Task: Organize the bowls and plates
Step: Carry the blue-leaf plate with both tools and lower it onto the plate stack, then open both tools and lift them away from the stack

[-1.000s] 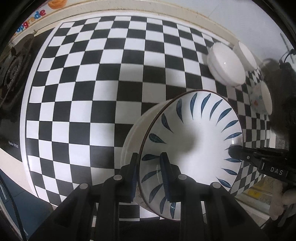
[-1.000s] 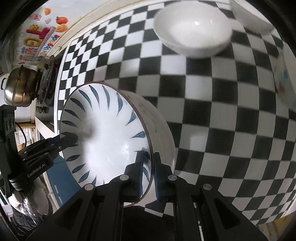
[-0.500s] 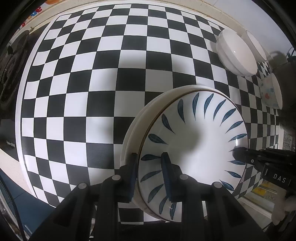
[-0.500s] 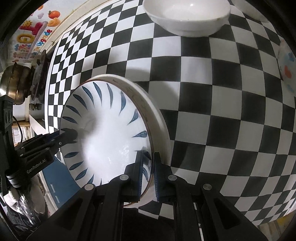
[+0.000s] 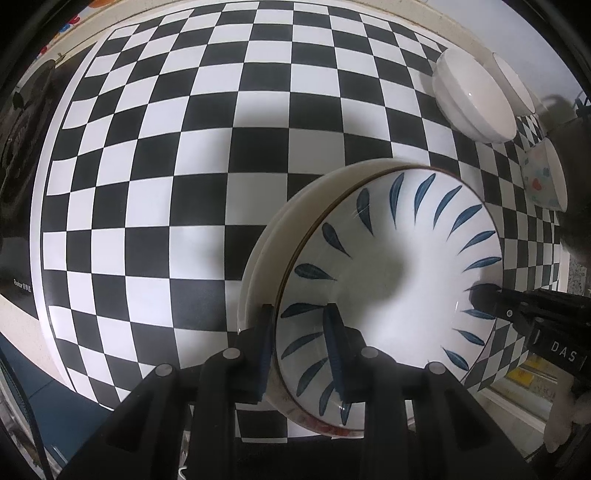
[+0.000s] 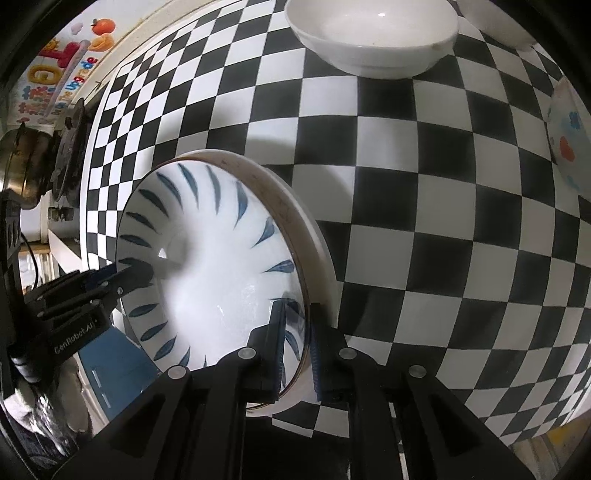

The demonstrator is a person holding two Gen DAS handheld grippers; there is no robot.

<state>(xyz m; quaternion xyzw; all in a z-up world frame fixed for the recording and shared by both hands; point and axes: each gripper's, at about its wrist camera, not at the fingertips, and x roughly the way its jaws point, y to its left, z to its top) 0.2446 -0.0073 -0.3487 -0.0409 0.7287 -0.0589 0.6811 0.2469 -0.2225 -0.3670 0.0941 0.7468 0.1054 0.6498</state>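
Grippers first: your left gripper and right gripper each pinch opposite rims of the leaf-patterned bowl, nested on a cream plate on the checkered table. Remaining: white bowl, painted bowl, apparently unsorted.

From my feed the leaf-painted bowl looks like glossy glazed ceramic, same as the plain white bowl. My grippers' fingers look like matt black plastic. The checkered tablecloth is smooth with a slight sheen, and the pot is shiny metal.
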